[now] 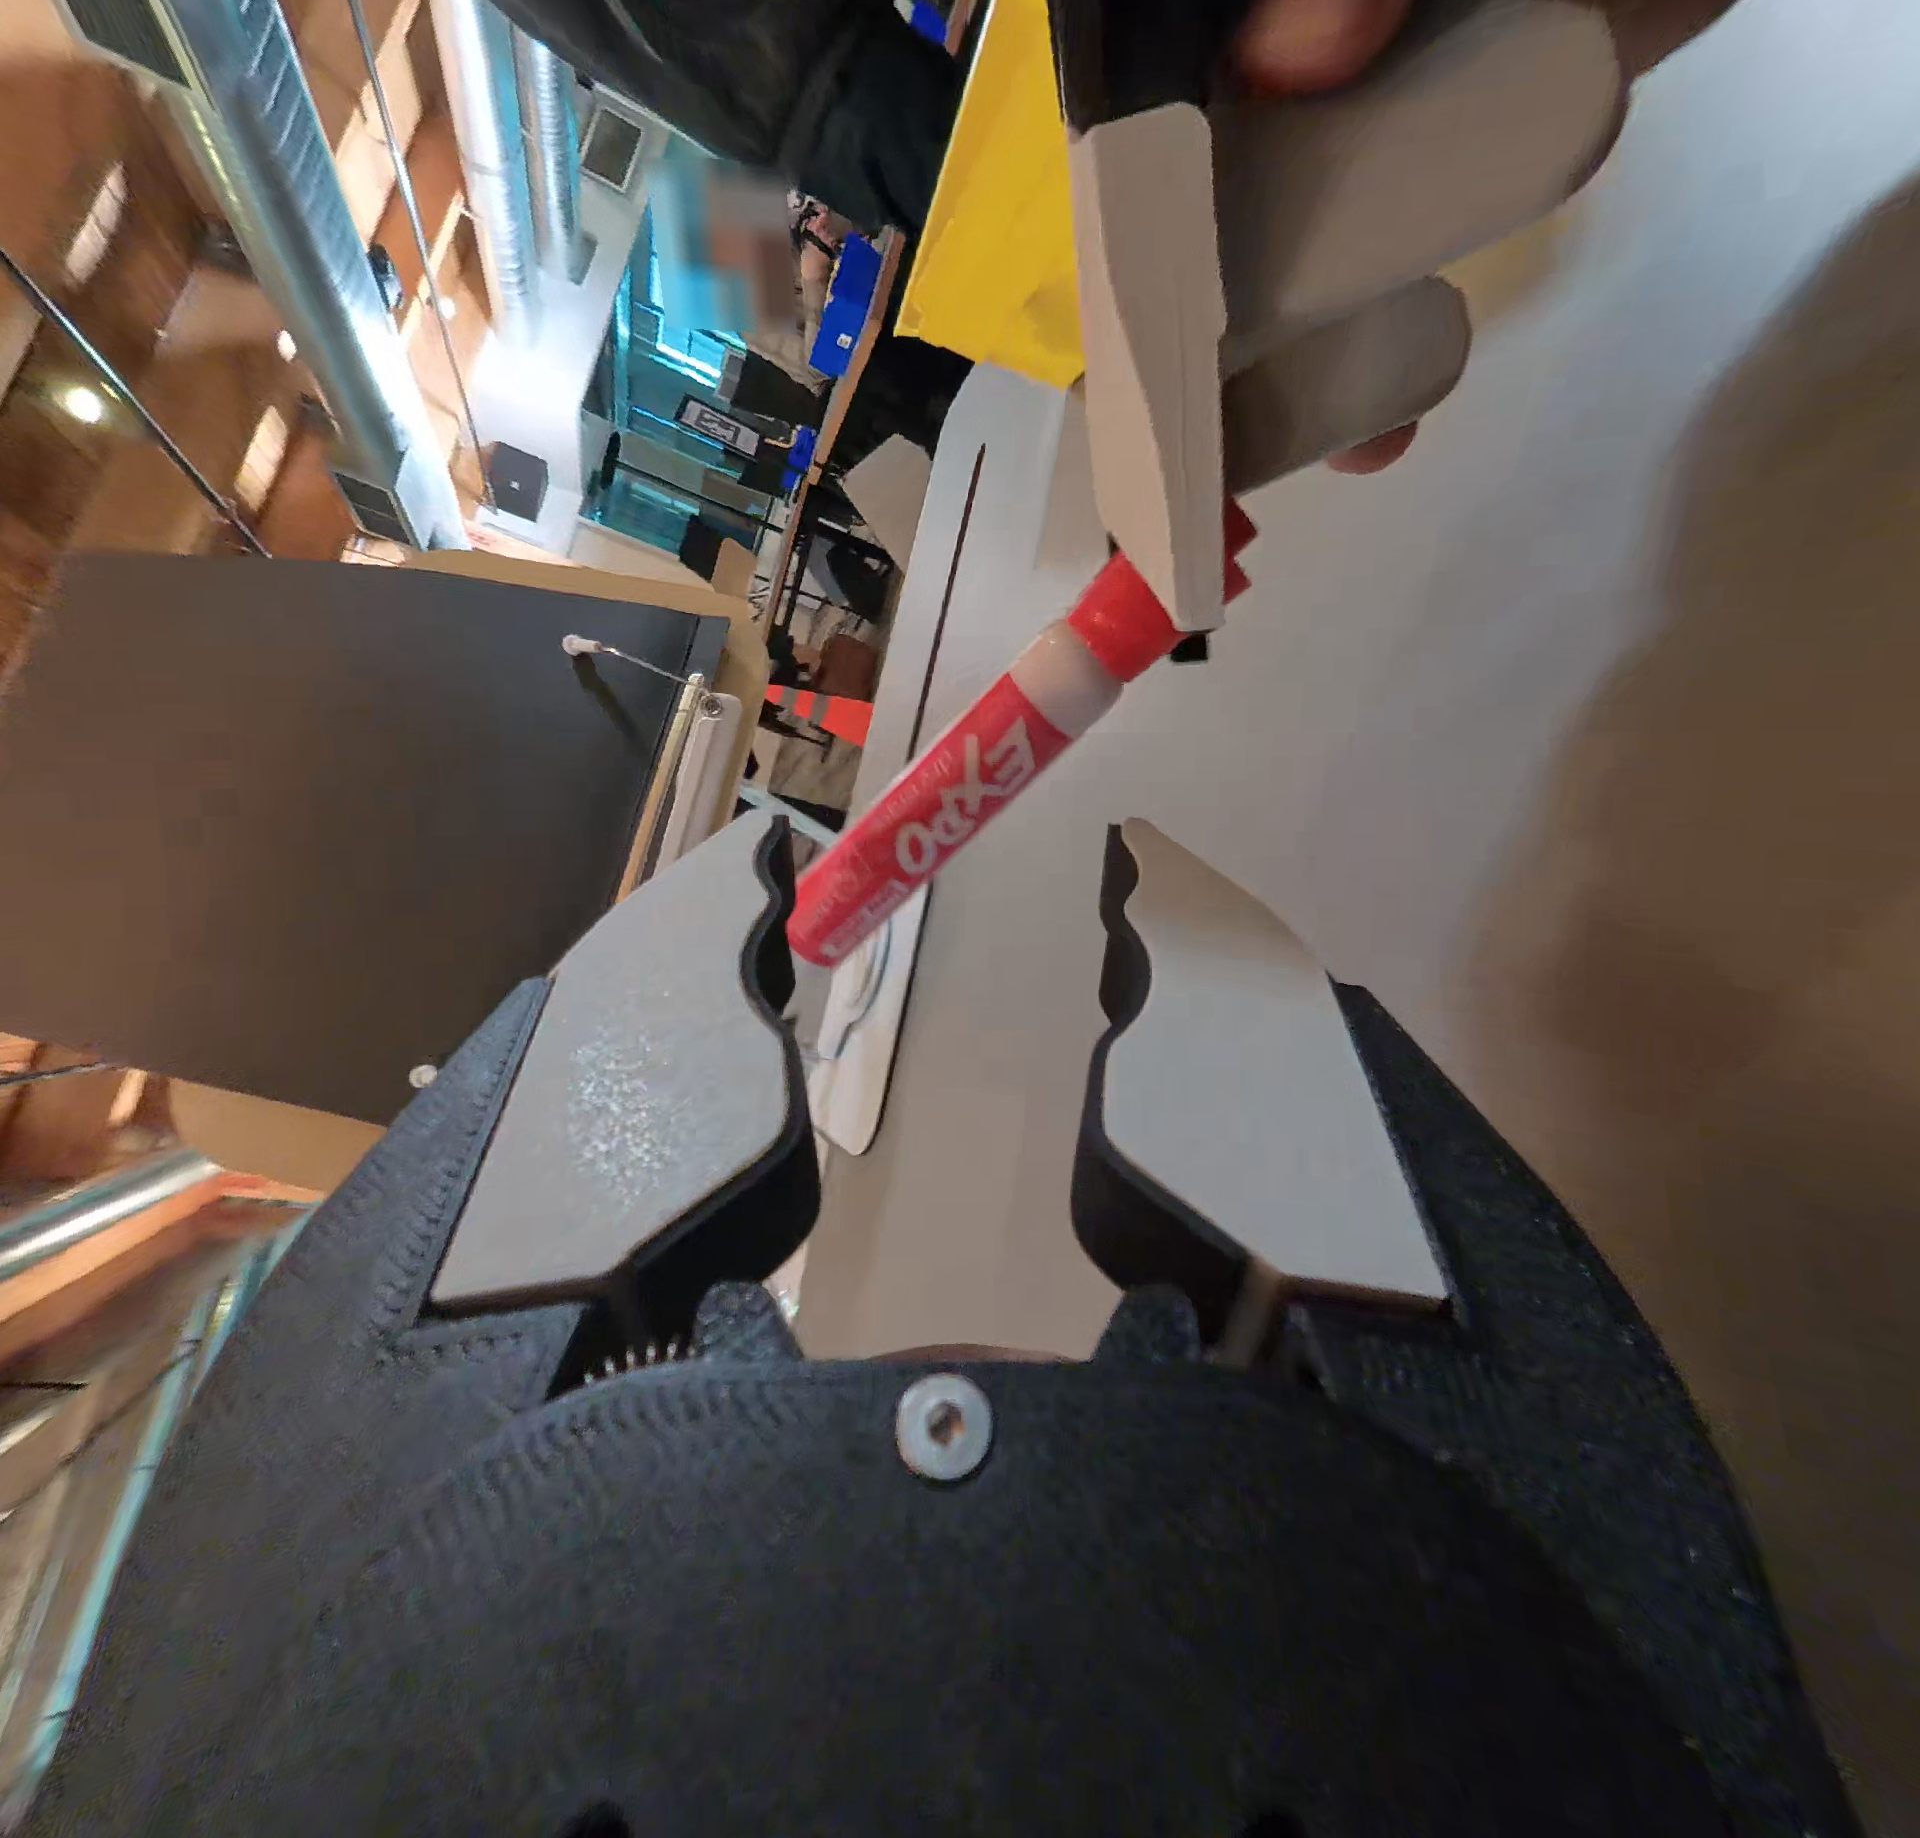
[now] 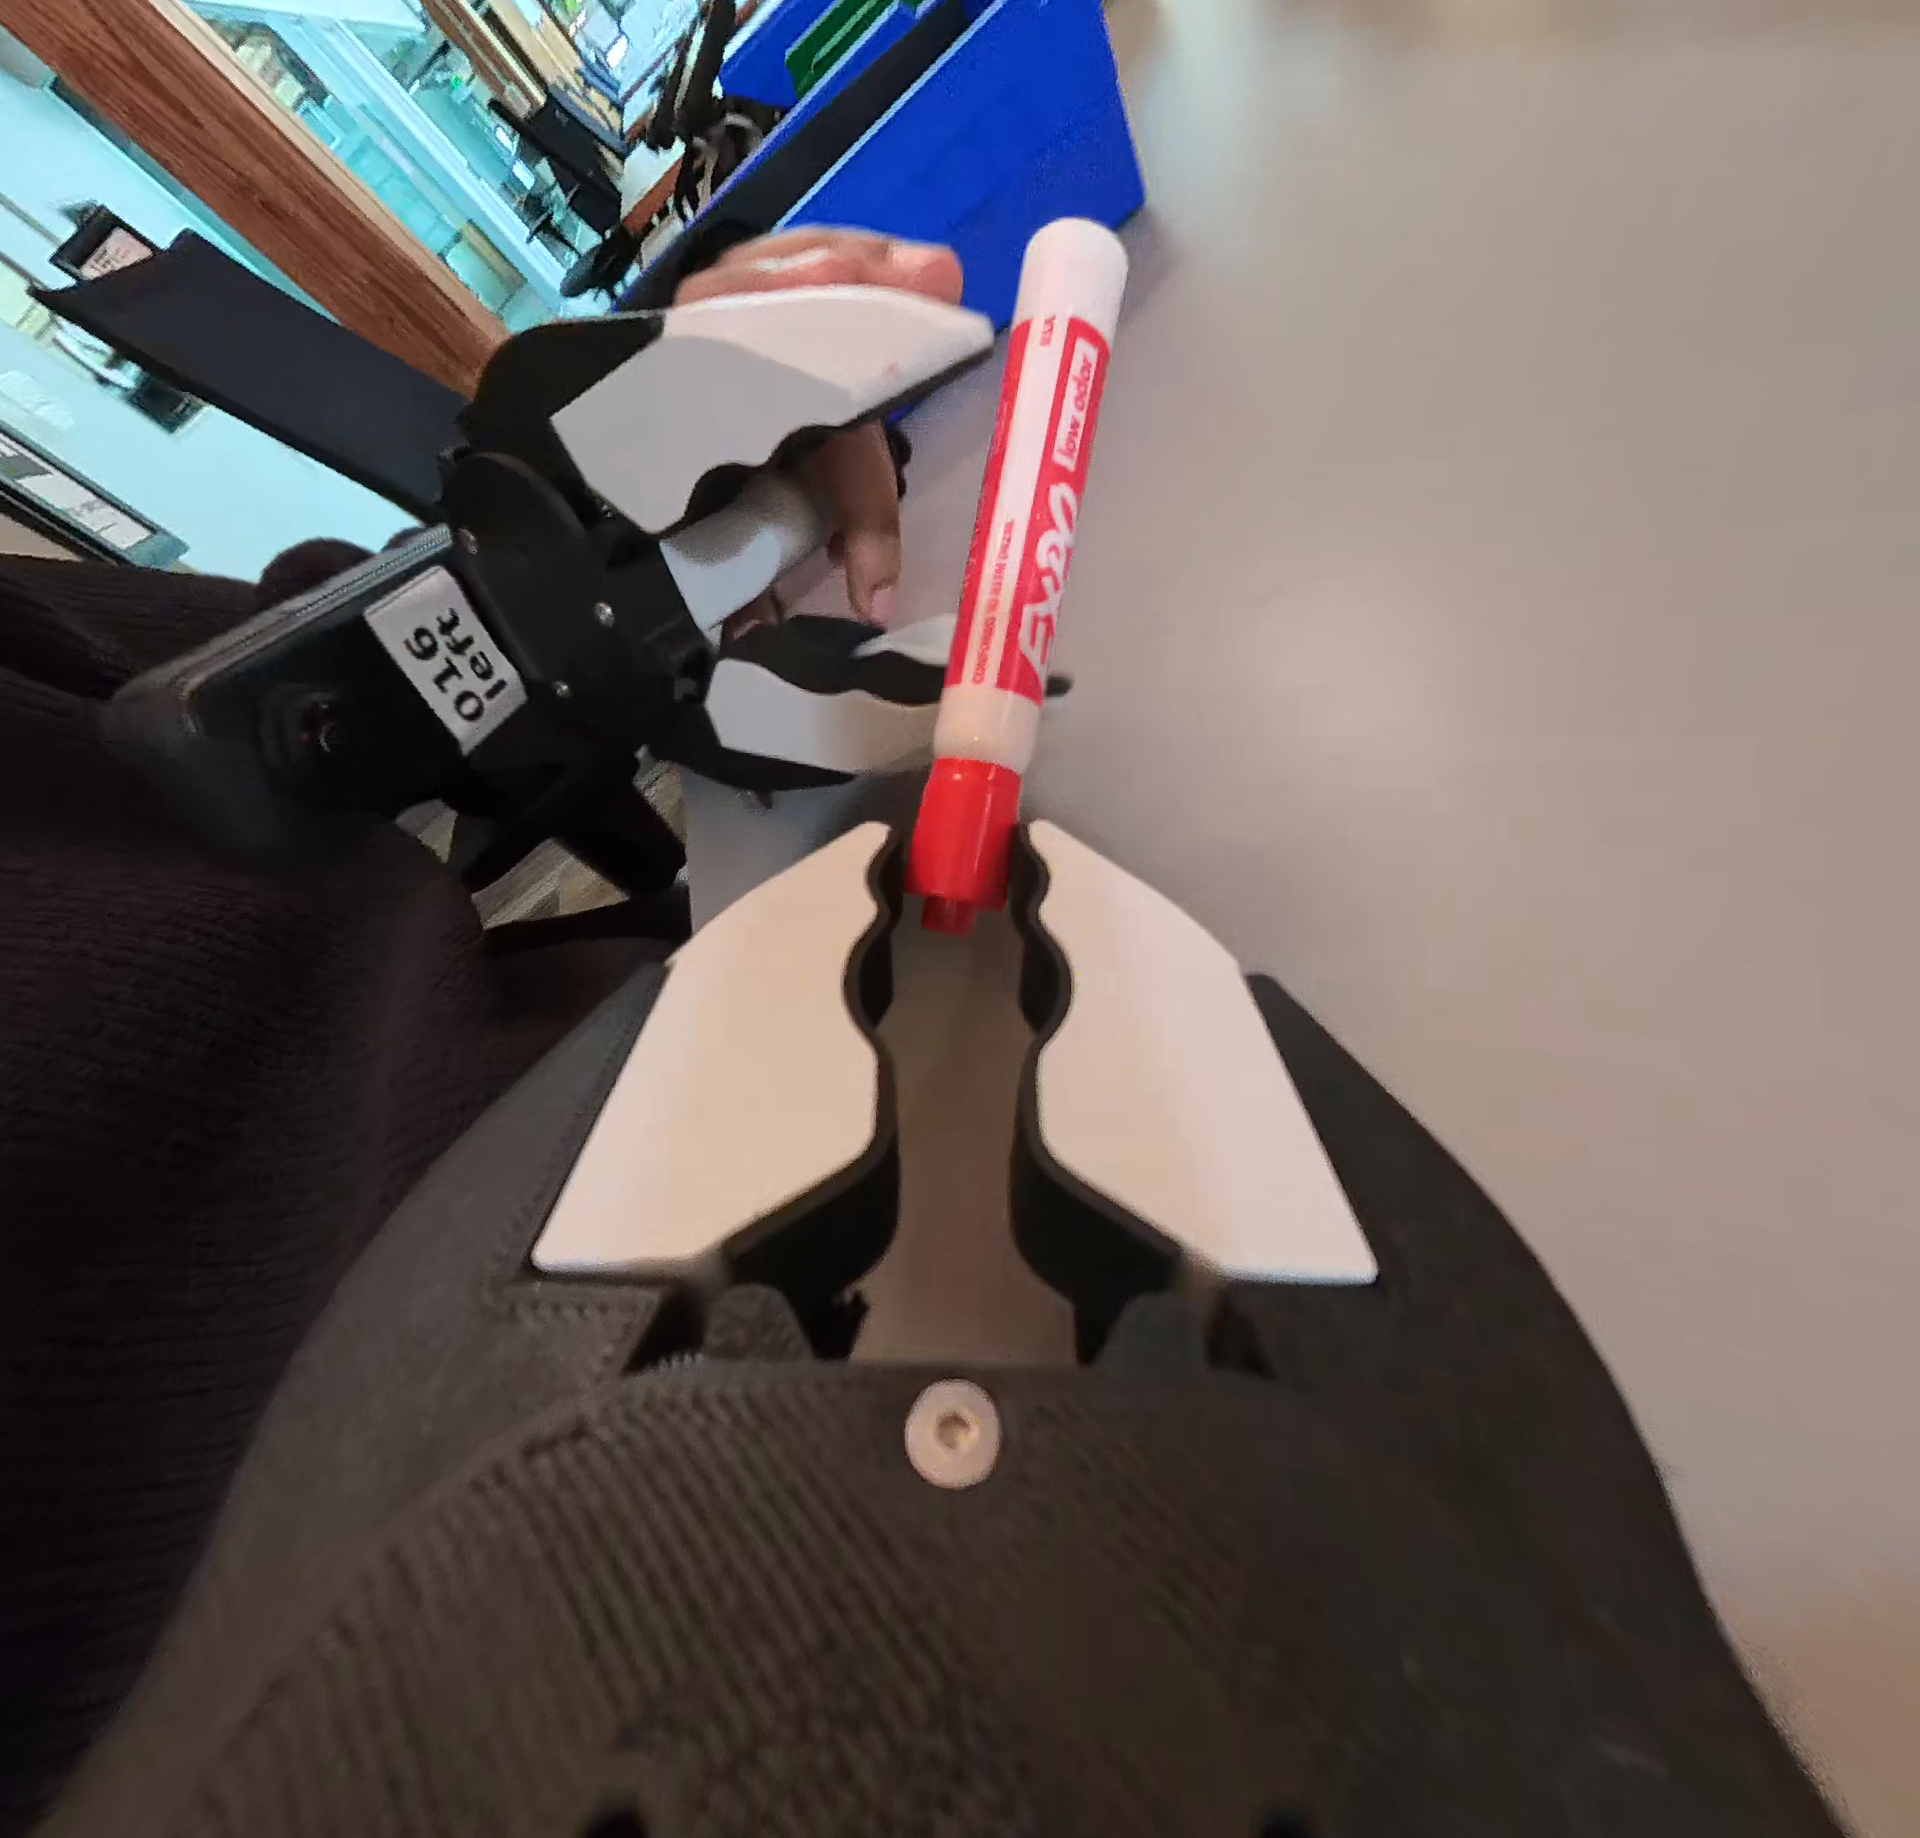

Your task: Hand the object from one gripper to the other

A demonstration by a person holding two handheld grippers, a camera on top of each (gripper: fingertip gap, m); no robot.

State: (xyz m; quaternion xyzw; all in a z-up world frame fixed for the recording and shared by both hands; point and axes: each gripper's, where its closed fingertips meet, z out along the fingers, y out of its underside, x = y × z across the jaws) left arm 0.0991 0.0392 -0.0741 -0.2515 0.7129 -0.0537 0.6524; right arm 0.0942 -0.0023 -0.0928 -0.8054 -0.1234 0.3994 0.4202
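A red-and-white marker (image 2: 1029,500) is held by its red cap between the fingertips of my right gripper (image 2: 956,843), which is shut on it. The marker's body points away from that gripper, over the grey table (image 2: 1507,645). My left gripper (image 1: 945,838) is open. The free end of the marker (image 1: 935,812) lies between its jaws, close to the left finger (image 1: 644,1061); I cannot tell whether they touch. In the left wrist view the right gripper (image 1: 1210,593) comes in from the top, held by a gloved hand. In the right wrist view the left gripper (image 2: 977,515) stands open around the marker's body.
Blue bins (image 2: 966,126) stand on the table beyond the marker. A yellow bin (image 1: 997,230) and a black panel (image 1: 312,801) lie beyond the left gripper. A flat white piece (image 1: 862,1040) lies on the table (image 1: 1351,853). A dark sleeve (image 2: 208,957) fills the left side.
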